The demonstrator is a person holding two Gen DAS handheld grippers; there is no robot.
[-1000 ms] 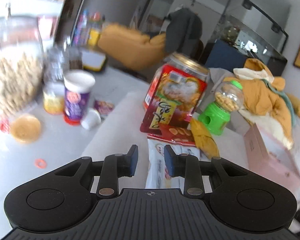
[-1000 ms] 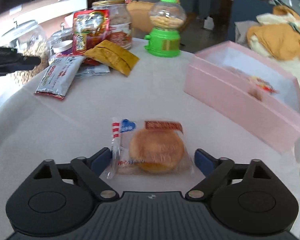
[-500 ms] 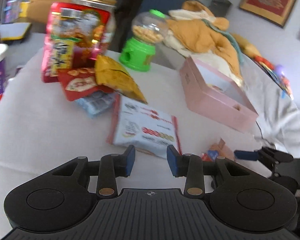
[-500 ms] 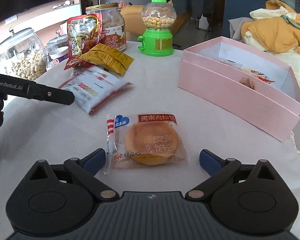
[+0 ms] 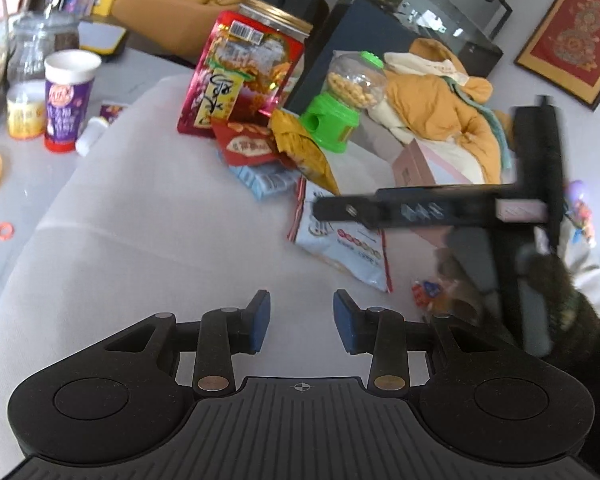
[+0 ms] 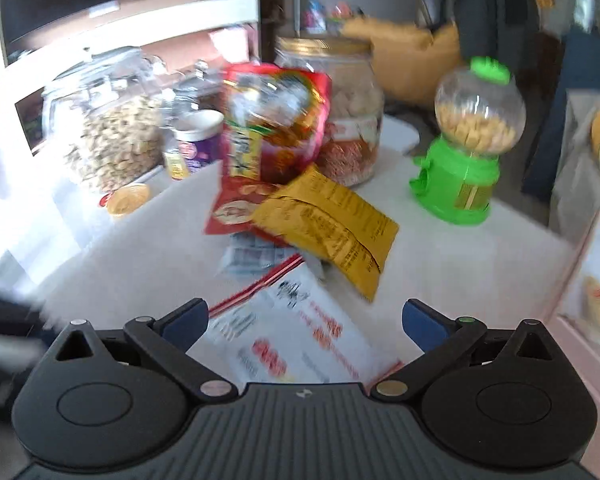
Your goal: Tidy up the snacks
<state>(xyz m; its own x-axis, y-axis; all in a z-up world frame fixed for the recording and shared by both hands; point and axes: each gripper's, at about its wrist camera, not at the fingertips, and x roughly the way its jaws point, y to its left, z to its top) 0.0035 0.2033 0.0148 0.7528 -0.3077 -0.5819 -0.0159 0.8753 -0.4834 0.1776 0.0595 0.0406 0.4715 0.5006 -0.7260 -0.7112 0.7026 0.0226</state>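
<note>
Right tongs [image 6: 304,316] spread wide, just been opening, over white snack packet [image 6: 296,336], not gripping. Left tongs [image 5: 300,316] parted, empty, above bare table [image 5: 160,220]. Crowded beyond: yellow bag [image 6: 328,228], red bag [image 6: 272,124], green dispenser [image 6: 464,160], pink box [image 5: 416,164] at right.

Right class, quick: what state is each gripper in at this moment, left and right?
Left gripper: partly open, nothing between its jaws, bare tablecloth below.
Right gripper: wide open, just been opening, over the white packet, not gripping it.
</note>
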